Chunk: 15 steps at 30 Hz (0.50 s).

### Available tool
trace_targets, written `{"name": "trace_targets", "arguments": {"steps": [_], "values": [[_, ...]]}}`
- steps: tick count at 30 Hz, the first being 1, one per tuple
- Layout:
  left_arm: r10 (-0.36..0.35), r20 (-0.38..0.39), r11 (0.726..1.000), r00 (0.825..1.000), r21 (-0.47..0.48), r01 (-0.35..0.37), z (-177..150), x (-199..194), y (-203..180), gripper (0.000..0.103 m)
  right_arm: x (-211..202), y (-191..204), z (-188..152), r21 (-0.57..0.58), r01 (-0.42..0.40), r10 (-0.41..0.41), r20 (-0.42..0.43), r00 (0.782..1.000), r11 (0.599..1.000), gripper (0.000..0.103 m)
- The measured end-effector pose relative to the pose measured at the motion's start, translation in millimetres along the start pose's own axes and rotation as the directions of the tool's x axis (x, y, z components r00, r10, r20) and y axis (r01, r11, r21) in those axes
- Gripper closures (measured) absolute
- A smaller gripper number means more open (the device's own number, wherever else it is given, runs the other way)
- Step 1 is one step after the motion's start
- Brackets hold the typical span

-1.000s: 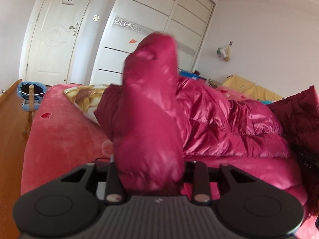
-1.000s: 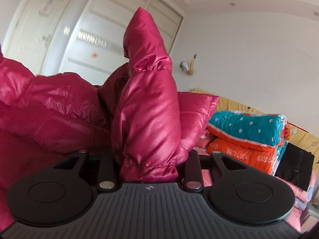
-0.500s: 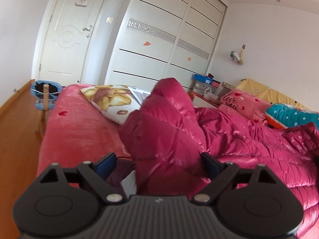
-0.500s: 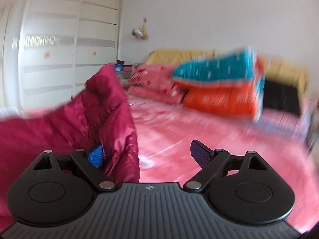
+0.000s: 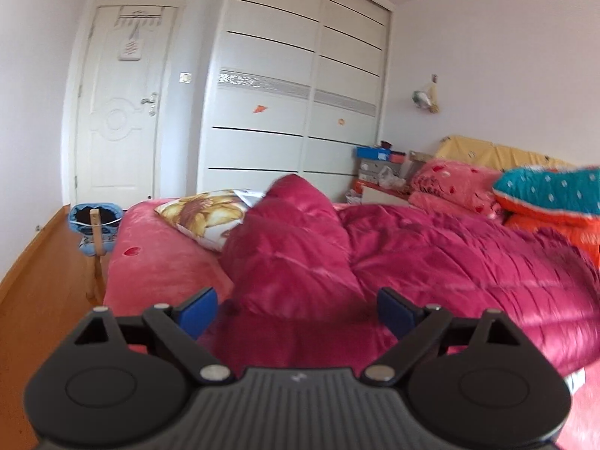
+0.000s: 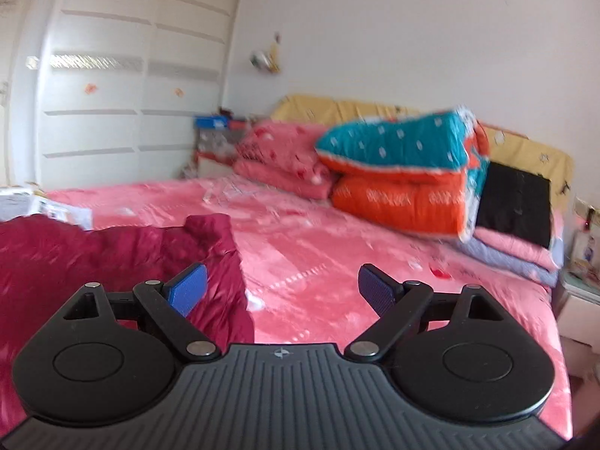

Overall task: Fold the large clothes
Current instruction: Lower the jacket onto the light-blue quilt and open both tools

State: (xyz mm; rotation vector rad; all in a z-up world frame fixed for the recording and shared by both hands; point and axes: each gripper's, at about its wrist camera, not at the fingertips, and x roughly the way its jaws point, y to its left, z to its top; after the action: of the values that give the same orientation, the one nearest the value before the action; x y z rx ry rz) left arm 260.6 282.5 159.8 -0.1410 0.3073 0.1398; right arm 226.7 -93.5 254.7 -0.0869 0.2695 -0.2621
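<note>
A shiny crimson puffer jacket (image 5: 431, 255) lies spread across the pink bed (image 5: 150, 262). One bunched part rises just ahead of my left gripper (image 5: 296, 309), which is open and empty, with the jacket lying between and beyond its blue pads. In the right wrist view the jacket (image 6: 93, 258) lies at the lower left. My right gripper (image 6: 281, 288) is open and empty above the pink bedsheet (image 6: 337, 255), with its left pad (image 6: 187, 288) over the jacket's edge.
A floral pillow (image 5: 210, 217) lies behind the jacket. Folded teal and orange quilts (image 6: 405, 172) and pink bedding (image 6: 285, 161) are stacked at the bed's head. A white wardrobe (image 5: 292, 93), a door (image 5: 120, 105), a blue basket (image 5: 93, 221) and wooden floor are at the left.
Both grippers opened and let go of the jacket, which dropped onto the bed. Both grippers drew back, and the right one swung toward the head of the bed.
</note>
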Motion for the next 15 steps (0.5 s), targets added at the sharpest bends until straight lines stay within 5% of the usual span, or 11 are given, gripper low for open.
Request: {"name": "trace_targets", "arguments": {"steps": [4,12,15], "values": [[-0.005,0.0,0.999,1.0,0.054,0.005,-9.0,-13.0,-8.0,0.011,-24.4,-5.9,-34.2,-0.059,0.018,-0.018,-0.006,1.0,0.998,0.0],[-0.054,-0.031,0.998,0.998,0.041,0.055,-31.7,-82.6,-23.4,0.006,-75.6,-34.3,-95.0,0.085,-0.073,0.081,-0.099,0.992,0.994,0.0],[-0.068,-0.055,0.996,0.996,0.05,0.071,-44.3,-117.7,-36.5,0.003,-125.7,-48.4,-125.4,0.141,-0.112,0.132,-0.14,0.981,0.984,0.0]]}}
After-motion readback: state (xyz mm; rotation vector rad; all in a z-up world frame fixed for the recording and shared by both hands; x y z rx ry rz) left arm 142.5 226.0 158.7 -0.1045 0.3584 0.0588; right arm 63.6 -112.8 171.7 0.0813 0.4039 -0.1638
